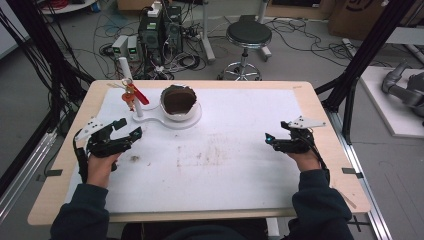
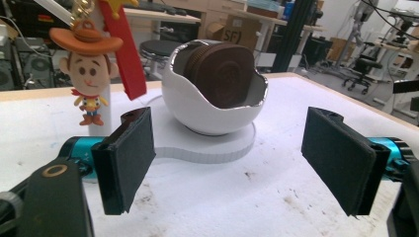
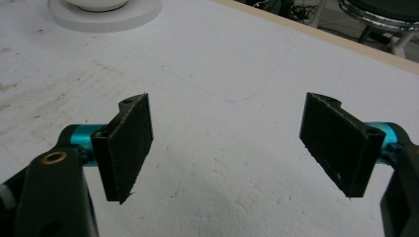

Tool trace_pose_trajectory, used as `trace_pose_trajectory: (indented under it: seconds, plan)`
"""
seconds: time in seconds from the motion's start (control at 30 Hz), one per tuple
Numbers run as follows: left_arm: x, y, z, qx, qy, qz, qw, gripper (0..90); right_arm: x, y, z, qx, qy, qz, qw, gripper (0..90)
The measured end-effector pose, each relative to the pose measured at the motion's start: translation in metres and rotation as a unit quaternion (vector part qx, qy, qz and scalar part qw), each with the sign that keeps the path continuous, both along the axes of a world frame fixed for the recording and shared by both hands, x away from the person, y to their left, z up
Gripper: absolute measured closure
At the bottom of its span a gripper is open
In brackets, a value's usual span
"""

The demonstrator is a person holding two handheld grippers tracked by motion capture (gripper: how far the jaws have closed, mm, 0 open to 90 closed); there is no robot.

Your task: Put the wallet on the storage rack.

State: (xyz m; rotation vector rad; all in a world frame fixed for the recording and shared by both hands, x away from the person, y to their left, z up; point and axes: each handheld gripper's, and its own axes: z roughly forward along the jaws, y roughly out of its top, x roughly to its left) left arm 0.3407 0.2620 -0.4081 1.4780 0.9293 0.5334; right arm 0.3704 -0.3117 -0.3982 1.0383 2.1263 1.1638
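A white eggshell-shaped bowl point(image 1: 178, 103) point(image 2: 215, 101) holds a round brown object point(image 2: 222, 74) and stands on a white flat base point(image 1: 167, 121) point(image 2: 207, 148) at the table's middle back. Beside it a white post point(image 1: 131, 87) carries a cowboy figure keychain point(image 2: 89, 74) with a red strap point(image 1: 138, 93) point(image 2: 123, 49). My left gripper point(image 1: 128, 128) point(image 2: 237, 165) is open, a short way left and in front of the base, jaws aimed at the bowl. My right gripper point(image 1: 276, 136) point(image 3: 230, 148) is open over bare white sheet at the right.
A white foam sheet point(image 1: 225, 165) with brown stains covers the wooden table point(image 1: 65, 165). Behind the table stand a black stool point(image 1: 247, 37), computer boxes point(image 1: 160, 30) and floor cables. Black frame posts point(image 1: 370, 47) rise at both sides.
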Motion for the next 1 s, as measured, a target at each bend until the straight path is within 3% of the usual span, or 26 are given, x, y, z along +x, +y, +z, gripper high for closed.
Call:
trace_pose_trajectory:
  seconds: [0.43,1.0]
  plan:
    - [0.0045,-0.0075,-0.0014,0.007,-0.002,-0.007,0.9999,21.4,-0.0084,0.0003,-0.0029,0.003,0.007,-0.004,1.0,20.9]
    - [0.0057,-0.0064,-0.0029,0.004,0.001,-0.001,1.0,21.4,-0.0069,-0.0023,-0.0055,0.014,0.015,-0.003,0.9998,21.0]
